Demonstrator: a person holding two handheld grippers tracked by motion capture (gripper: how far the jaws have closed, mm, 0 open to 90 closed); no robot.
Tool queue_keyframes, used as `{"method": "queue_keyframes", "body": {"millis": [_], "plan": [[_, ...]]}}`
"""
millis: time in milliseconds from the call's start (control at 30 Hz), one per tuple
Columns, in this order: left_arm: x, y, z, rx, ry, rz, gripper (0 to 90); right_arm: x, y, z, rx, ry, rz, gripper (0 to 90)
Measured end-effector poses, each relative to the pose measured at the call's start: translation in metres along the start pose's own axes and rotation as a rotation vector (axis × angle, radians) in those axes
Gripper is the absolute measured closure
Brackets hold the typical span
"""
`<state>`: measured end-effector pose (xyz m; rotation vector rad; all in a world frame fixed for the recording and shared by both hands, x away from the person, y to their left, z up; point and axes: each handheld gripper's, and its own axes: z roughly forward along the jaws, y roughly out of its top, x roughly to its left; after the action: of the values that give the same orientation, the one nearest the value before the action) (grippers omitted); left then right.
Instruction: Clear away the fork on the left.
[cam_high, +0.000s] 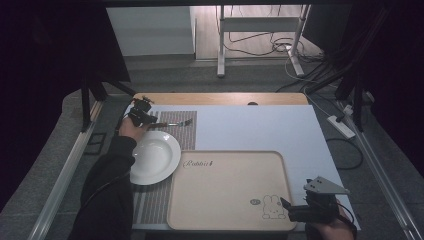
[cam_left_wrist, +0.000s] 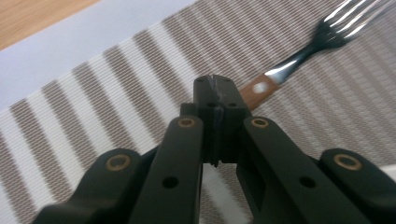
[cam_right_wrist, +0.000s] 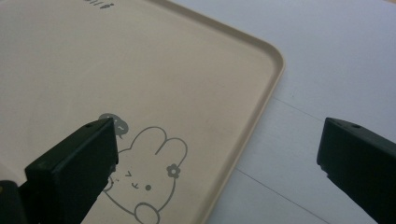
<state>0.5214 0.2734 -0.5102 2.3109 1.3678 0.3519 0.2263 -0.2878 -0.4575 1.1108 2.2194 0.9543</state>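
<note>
A fork (cam_high: 176, 123) with a brown handle lies on the striped placemat (cam_high: 186, 136), just beyond the white plate (cam_high: 152, 157). My left gripper (cam_high: 149, 123) is at the fork's handle end. In the left gripper view the jaws are pressed together at the tips (cam_left_wrist: 217, 93), and the fork (cam_left_wrist: 299, 56) sticks out past them with its tines pointing away. My right gripper (cam_high: 286, 207) hovers open at the near right corner of the beige tray (cam_high: 230, 185). Nothing is between its jaws (cam_right_wrist: 219, 140), which straddle the tray rim (cam_right_wrist: 266, 88) beside the rabbit drawing (cam_right_wrist: 149, 182).
A pale blue mat (cam_high: 260, 127) covers the wooden table beyond and to the right of the tray. The plate overlaps the placemat next to the tray's left edge. Table rails run along both sides. Cables and a stand lie on the floor behind.
</note>
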Motion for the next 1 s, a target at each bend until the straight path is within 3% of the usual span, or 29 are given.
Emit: {"method": "queue_keyframes", "body": {"millis": [200, 300, 500, 733, 933, 1000], "plan": [[0.012, -0.005, 0.009, 0.062, 0.048, 0.003, 88.8, 0.0, 0.0, 0.0, 0.001, 0.001, -0.003, 0.0], [0.012, -0.01, 0.007, 0.05, 0.001, -0.017, 88.8, 0.0, 0.0, 0.0, 0.001, 0.001, -0.004, 0.0], [0.001, -0.019, 0.0, 0.077, -0.052, 0.02, 88.8, 0.001, 0.0, 0.0, -0.003, 0.003, -0.015, 0.0], [-0.004, -0.025, -0.005, 0.107, -0.127, 0.031, 88.8, 0.002, 0.0, 0.0, 0.003, 0.001, -0.025, 0.0], [0.0, -0.025, -0.005, 0.112, -0.151, 0.022, 88.8, 0.002, 0.0, 0.001, 0.005, 0.001, -0.026, 0.0], [0.001, -0.024, -0.005, 0.11, -0.13, 0.02, 85.4, 0.002, 0.0, 0.001, 0.005, 0.002, -0.026, 0.0]]}}
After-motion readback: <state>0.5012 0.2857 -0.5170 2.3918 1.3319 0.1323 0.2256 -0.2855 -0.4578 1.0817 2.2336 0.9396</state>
